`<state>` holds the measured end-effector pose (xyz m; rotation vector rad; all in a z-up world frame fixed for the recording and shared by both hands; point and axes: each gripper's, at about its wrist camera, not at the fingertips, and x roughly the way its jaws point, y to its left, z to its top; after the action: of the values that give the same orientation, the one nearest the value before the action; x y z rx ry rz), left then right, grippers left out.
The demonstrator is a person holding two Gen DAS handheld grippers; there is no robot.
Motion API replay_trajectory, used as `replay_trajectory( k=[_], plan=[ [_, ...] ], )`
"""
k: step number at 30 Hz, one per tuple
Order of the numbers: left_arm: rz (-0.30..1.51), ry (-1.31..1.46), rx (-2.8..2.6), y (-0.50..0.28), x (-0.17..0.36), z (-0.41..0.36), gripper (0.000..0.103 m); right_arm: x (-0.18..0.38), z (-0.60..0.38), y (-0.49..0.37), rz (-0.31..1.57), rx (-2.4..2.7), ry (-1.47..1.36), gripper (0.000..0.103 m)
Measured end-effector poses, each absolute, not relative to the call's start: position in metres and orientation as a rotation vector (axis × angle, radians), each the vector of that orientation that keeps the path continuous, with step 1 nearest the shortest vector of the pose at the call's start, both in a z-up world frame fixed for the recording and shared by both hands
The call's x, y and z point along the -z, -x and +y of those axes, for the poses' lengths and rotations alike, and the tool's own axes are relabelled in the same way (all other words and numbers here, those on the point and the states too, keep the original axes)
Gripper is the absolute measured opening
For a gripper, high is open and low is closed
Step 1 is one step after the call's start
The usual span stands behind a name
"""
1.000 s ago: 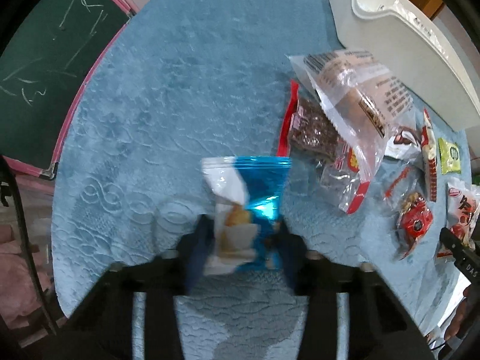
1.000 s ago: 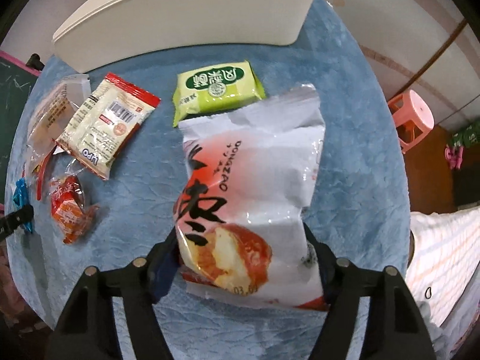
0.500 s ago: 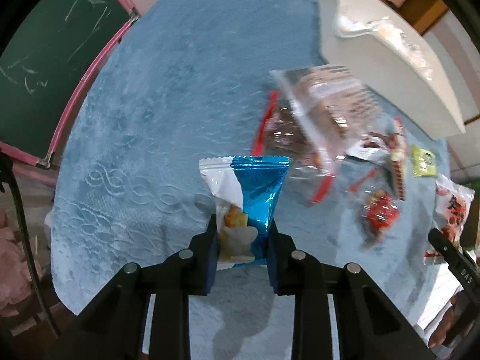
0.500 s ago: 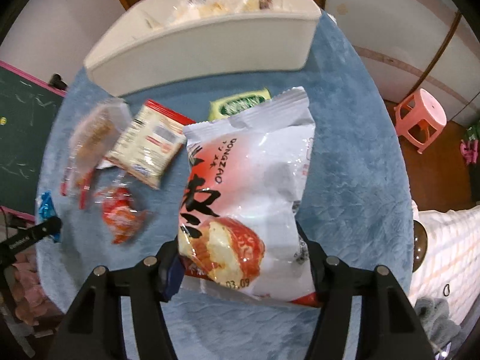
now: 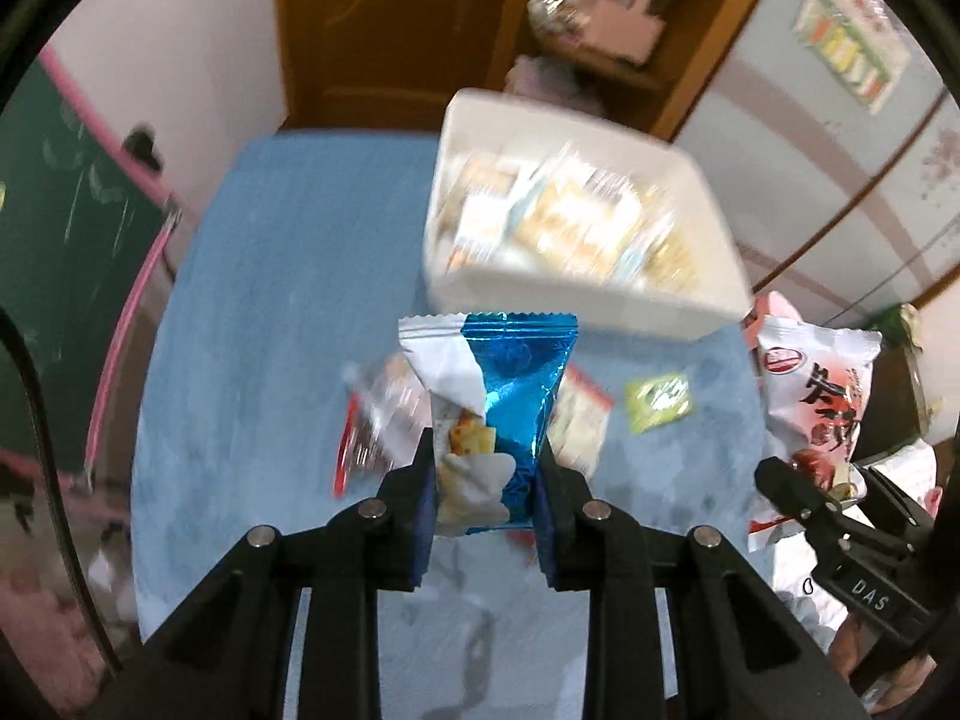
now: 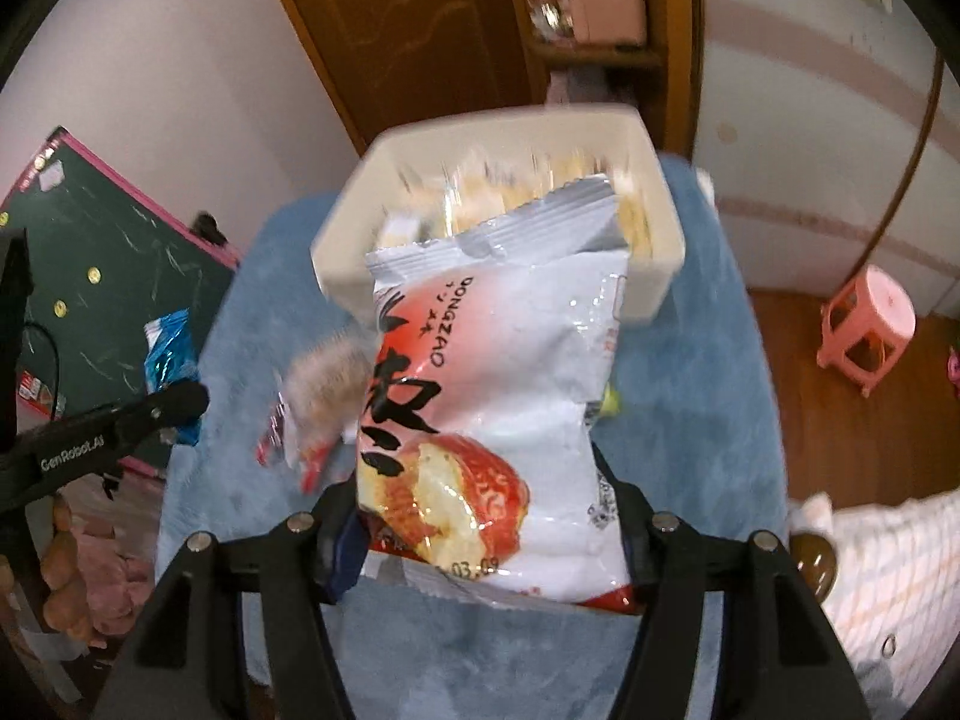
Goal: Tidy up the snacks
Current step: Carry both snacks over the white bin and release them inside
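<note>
My left gripper [image 5: 483, 492] is shut on a small blue and white snack packet [image 5: 492, 408], held upright above the blue tablecloth [image 5: 270, 372]. My right gripper [image 6: 486, 534] is shut on a large white and red bread bag [image 6: 492, 396]; that bag also shows at the right of the left wrist view [image 5: 816, 414]. A white plastic bin [image 5: 576, 300] with several packets inside stands ahead of both grippers; in the right wrist view the bin [image 6: 342, 246] is partly hidden by the bag. The blue packet and left gripper show at the left of the right wrist view [image 6: 171, 354].
Loose snacks lie on the cloth: a clear bag with red trim [image 5: 372, 420], a white packet [image 5: 576, 420] and a green packet [image 5: 660, 399]. A green chalkboard [image 6: 102, 276] leans at the left. A pink stool [image 6: 870, 330] stands on the floor at the right.
Both grippers have risen and tilted up with their snacks, so the bin's open top and the room behind now show. The bin looks nearer in both views.
</note>
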<state>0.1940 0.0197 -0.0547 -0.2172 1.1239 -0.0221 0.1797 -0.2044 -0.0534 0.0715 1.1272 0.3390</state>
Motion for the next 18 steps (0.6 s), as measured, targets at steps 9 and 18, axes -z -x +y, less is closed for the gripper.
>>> replay_trajectory(
  k=[9,18],
  plan=[
    [0.954,0.101,0.081,-0.252,-0.028,0.000,0.025,-0.028,-0.197,-0.235,0.918,-0.314,-0.044,0.063],
    [0.862,0.036,0.065,-0.311,-0.067,0.003,0.026,-0.070,-0.181,-0.291,0.785,-0.270,0.005,0.064]
  ],
)
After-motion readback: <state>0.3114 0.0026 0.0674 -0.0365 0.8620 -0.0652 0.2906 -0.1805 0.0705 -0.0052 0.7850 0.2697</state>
